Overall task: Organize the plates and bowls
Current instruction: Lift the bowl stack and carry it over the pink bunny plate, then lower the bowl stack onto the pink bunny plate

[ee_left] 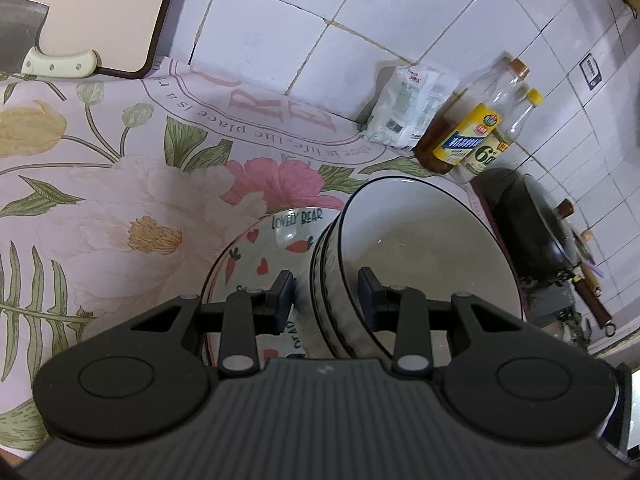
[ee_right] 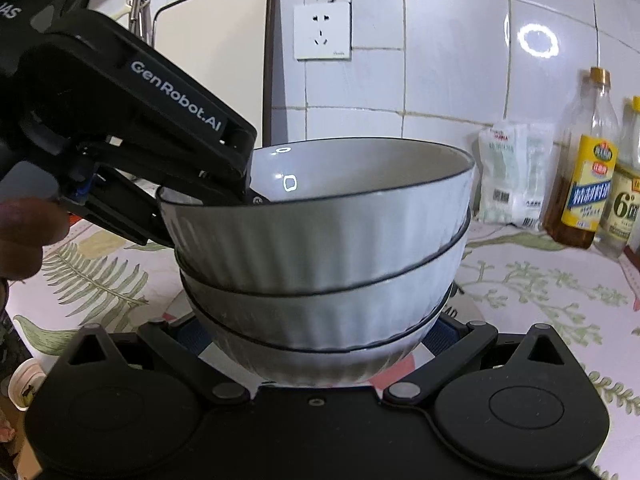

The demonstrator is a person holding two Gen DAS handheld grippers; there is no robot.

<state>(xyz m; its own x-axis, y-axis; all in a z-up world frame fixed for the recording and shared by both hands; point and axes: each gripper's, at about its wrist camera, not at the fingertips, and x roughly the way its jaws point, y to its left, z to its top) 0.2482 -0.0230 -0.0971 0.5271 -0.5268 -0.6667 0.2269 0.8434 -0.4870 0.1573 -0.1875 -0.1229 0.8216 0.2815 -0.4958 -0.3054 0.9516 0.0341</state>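
A stack of three white ribbed bowls with dark rims (ee_right: 320,240) stands on a printed "Lovely Bear" plate (ee_left: 256,252). My left gripper (ee_left: 326,292) straddles the rim of the top bowl (ee_left: 420,248), one finger inside and one outside, with a gap on both sides, so it is open. In the right wrist view the left gripper (ee_right: 240,192) reaches the top bowl's left rim. My right gripper (ee_right: 320,332) is open wide, with its fingers either side of the bottom bowl's base, their tips hidden behind it.
A floral cloth (ee_left: 120,200) covers the counter. Oil and vinegar bottles (ee_right: 588,184) and a white packet (ee_right: 512,176) stand by the tiled wall. A cutting board (ee_left: 100,12) with a cleaver (ee_left: 24,40) lies far left. A black wok (ee_left: 536,232) sits at the right.
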